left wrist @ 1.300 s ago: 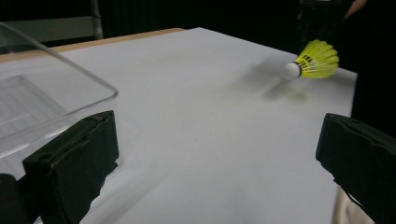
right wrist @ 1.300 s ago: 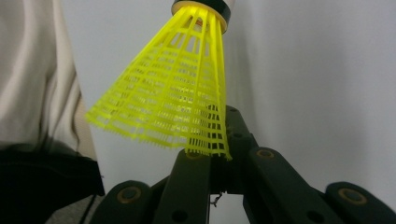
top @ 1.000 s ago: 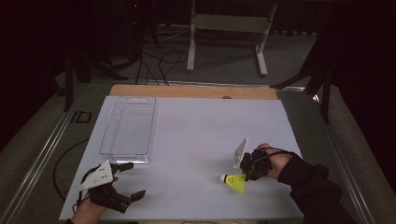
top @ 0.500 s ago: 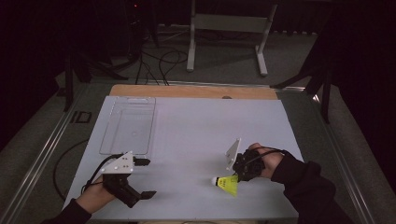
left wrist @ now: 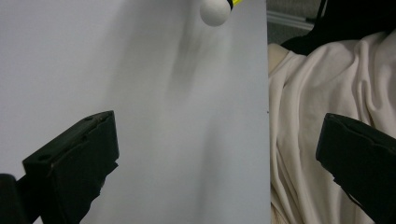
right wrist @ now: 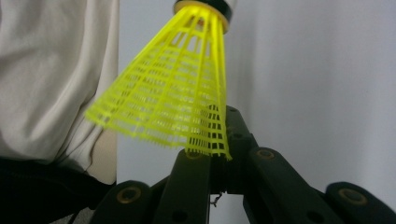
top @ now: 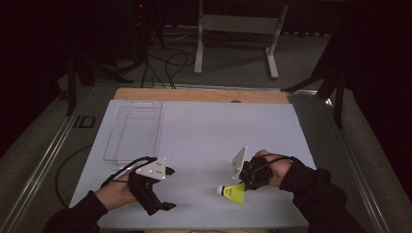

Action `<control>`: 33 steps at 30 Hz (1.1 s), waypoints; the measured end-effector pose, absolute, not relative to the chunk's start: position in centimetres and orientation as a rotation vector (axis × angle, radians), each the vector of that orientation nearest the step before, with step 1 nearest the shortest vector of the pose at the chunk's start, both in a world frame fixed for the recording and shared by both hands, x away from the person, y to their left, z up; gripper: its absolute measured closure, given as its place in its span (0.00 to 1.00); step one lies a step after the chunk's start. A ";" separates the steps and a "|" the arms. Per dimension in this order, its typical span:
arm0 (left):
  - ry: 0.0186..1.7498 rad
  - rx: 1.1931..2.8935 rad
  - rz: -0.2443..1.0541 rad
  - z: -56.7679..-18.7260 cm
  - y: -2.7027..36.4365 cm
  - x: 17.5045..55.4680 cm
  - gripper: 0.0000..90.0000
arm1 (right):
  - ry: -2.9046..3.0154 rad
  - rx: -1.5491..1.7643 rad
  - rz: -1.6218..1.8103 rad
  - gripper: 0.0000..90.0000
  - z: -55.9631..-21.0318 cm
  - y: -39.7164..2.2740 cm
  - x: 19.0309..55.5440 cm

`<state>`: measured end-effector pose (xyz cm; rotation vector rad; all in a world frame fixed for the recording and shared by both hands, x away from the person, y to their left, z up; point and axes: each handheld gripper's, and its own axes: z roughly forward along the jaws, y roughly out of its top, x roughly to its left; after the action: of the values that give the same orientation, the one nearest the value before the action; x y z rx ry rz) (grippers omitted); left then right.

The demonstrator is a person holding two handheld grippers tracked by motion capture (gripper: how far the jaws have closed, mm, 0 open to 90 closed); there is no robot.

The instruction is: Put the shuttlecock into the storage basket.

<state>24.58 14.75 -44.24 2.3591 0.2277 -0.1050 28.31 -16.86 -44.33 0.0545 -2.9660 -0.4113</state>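
Two grippers: you hold one in each hand, both at the near edge of the white table (top: 204, 126).
Right gripper (top: 247, 180): jaws pinched shut on the rim of the yellow shuttlecock (top: 233, 191); in the right gripper view the skirt (right wrist: 173, 88) fans out ahead of the jaws, cork end away from you.
Shuttlecock: at about 5 o'clock on the table, cork pointing toward 9 o'clock, just above the surface or barely touching it.
Why so held: a grip on the skirt's edge leaves the cork free, which looks suited to a handover or a drop into the tray.
Left gripper (top: 163, 191): jaws spread wide, nothing between them, at about 7 o'clock, aimed toward the shuttlecock; its own view catches the white cork (left wrist: 215, 11) at 12 o'clock.
Tray (top: 132, 158): clear, at 10 o'clock, apparently empty.
Hard to tell: whether the skirt is crushed by the grip; the cork tip is cut off in both gripper views.
Cloth (left wrist: 327, 116): pale fabric past the table edge, likely your clothing.
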 end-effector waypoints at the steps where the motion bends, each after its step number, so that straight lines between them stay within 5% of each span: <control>1: 0.230 2.382 -0.118 -44.2 14.2 24.7 0.00 | -2.965 0.059 -0.413 1.00 -44.3 -16.8 28.3; 33: -0.048 2.557 -0.126 -43.5 5.5 25.9 0.00 | -2.944 0.112 -0.401 1.00 -44.6 -15.2 27.9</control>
<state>25.92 5.46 -43.50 2.5573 -0.0482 -0.1261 27.93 -15.23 -44.55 0.1123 -2.9443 -0.4006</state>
